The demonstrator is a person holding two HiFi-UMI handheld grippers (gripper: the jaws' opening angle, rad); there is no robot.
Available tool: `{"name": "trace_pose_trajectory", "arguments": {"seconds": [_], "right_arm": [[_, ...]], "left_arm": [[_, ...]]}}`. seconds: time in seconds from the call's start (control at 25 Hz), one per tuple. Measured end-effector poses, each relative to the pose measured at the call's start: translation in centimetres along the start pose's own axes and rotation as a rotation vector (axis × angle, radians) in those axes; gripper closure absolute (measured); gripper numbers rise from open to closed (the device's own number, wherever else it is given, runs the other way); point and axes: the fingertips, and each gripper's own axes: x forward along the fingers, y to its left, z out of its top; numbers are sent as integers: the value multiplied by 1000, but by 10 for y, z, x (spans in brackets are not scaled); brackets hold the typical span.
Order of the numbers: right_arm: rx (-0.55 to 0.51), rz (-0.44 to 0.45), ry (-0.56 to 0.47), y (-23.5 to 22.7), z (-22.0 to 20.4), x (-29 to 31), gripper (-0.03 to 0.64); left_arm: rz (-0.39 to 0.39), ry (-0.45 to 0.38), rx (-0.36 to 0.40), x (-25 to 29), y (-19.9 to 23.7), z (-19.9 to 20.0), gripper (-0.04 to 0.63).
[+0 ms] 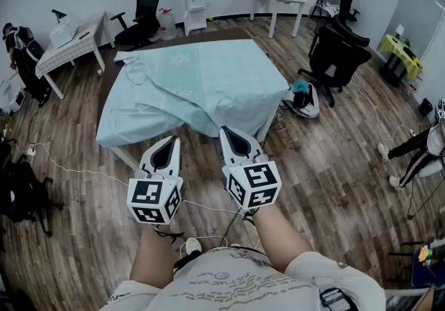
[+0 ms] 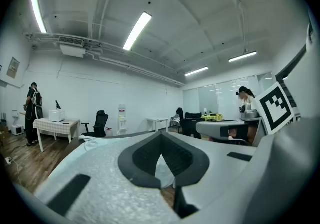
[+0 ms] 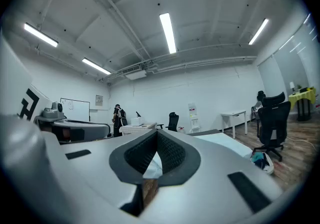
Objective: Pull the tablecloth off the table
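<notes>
Pale-blue tablecloth (image 1: 201, 87) lies at 12 o'clock, near hem apart from both; L gripper (image 1: 169, 144) and R gripper (image 1: 229, 134) fully closed, nothing held (R looks slightly nearer).

The tablecloth (image 1: 201, 83) hid nearly all of the counter (image 1: 215, 35); a person (image 1: 425, 148) at the head view's right edge was cut off.
</notes>
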Motion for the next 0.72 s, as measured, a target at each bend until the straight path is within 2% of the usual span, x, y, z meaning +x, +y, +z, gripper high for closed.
{"name": "trace_pose_trajectory", "arguments": {"seconds": [0.36, 0.72], "right_arm": [[9, 0, -12, 26, 0, 17, 606], [8, -35, -20, 54, -5, 47, 604]], "left_arm": [[0, 7, -13, -10, 29, -4, 581], [-24, -8, -34, -12, 81, -5, 581]]}}
